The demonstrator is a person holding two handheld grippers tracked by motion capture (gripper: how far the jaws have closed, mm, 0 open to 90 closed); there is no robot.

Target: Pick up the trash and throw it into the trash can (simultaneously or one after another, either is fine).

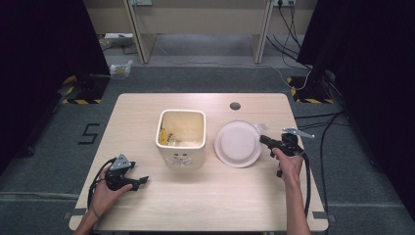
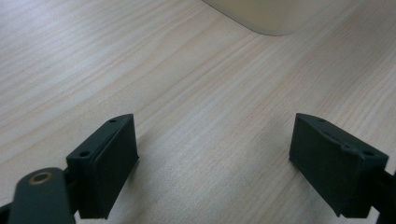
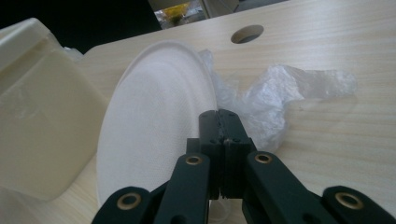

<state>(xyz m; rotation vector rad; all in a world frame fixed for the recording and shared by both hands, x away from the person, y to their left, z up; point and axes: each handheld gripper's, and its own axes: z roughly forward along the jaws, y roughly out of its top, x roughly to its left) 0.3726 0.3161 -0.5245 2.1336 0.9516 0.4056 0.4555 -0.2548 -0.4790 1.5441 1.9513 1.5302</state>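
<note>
Two grippers: my right gripper (image 3: 219, 122) pinched the paper plate (image 1: 238, 143) rim, left gripper (image 2: 215, 163) spread & idle; next, I'd lift the plate toward the bin (image 1: 180, 138).

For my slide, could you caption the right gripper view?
Right gripper shut on the white paper plate's rim.

**Wooden table on grey carpet, dark drapes at both sides**

A pale wooden table (image 1: 195, 200) with rounded corners stands on grey carpet (image 1: 39, 161). A round cable hole (image 1: 235, 105) sits near its far edge. Black curtains (image 1: 34, 54) hang at left and right. Yellow-black hazard tape (image 1: 80, 101) marks stand bases (image 1: 88, 88) on both sides. A "5" (image 1: 89, 133) is taped on the floor left of the table. Behind it, a beige desk's legs (image 1: 137, 34) rise from a lighter floor strip, with cables (image 1: 288, 34) trailing at the right. The light is even and soft.
</note>
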